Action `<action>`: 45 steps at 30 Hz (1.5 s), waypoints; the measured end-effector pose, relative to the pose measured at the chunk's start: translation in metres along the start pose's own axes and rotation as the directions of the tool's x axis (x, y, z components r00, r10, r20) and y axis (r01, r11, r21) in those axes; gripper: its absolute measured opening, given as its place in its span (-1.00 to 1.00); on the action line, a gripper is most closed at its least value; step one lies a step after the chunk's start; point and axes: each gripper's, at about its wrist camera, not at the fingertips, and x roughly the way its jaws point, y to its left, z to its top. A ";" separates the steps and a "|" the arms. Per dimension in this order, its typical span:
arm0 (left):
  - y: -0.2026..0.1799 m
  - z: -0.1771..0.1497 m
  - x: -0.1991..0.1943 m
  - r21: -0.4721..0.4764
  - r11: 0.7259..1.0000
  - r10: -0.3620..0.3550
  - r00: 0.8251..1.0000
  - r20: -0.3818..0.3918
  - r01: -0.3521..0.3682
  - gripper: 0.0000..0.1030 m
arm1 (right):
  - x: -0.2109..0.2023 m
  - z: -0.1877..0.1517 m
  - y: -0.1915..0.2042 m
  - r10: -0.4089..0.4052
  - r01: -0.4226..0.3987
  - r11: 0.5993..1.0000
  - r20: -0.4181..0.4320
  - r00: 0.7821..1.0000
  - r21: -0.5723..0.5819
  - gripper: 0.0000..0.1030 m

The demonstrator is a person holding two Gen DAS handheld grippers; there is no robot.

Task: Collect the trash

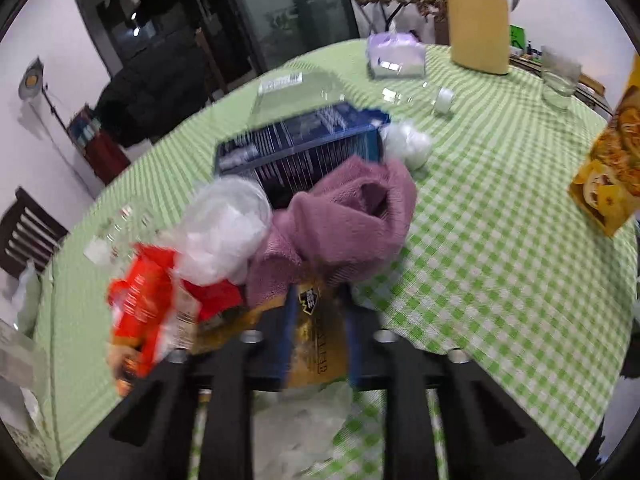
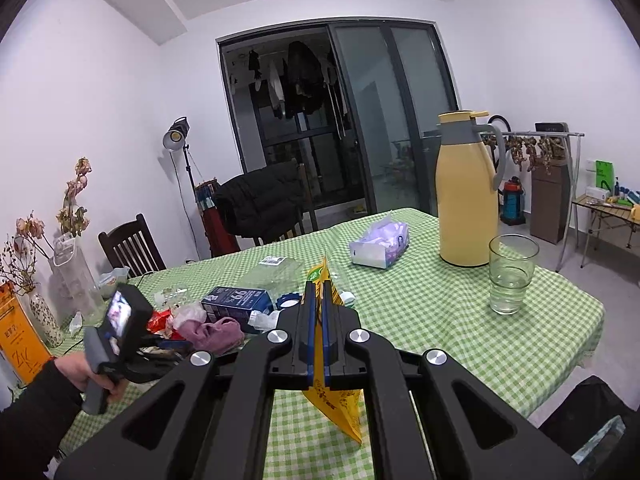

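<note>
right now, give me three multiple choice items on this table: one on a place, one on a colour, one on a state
1. Where is the drinking glass?
A. beside the yellow jug
B. on the chair
C. under the towel

2. What colour is the crumpled towel?
A. green
B. mauve pink
C. black

3. How is the right gripper?
A. wide open
B. shut on the yellow snack packet
C. shut on the glass

Answers:
1. A, it stands next to the jug on the checked cloth.
2. B, seen in both views.
3. B, the jaws pinch the packet.
</note>
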 end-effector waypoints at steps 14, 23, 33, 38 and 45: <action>0.073 0.026 -0.069 -0.236 0.966 -0.062 0.983 0.171 0.102 -1.00 | -0.001 -0.001 -0.002 -0.007 0.007 1.000 0.009 1.000 -0.001 -0.94; 0.069 0.049 -0.121 -0.270 0.949 -0.074 0.945 0.318 0.166 -1.00 | -0.007 0.011 -0.002 -0.002 0.003 1.000 0.022 1.000 -0.016 -0.96; 0.063 0.077 -0.158 -0.299 0.896 -0.172 0.877 0.449 0.329 -1.00 | -0.037 0.025 -0.028 -0.060 0.061 0.998 0.083 0.995 -0.011 -0.96; 0.048 0.094 -0.153 -0.286 0.903 -0.169 0.877 0.449 0.321 -1.00 | -0.052 0.022 -0.054 -0.094 0.091 0.995 0.093 0.991 0.038 -0.96; 0.018 0.118 -0.097 -0.309 0.896 -0.208 0.915 0.346 0.320 -0.99 | -0.058 0.006 -0.078 -0.094 0.087 0.992 0.076 0.993 0.096 -0.96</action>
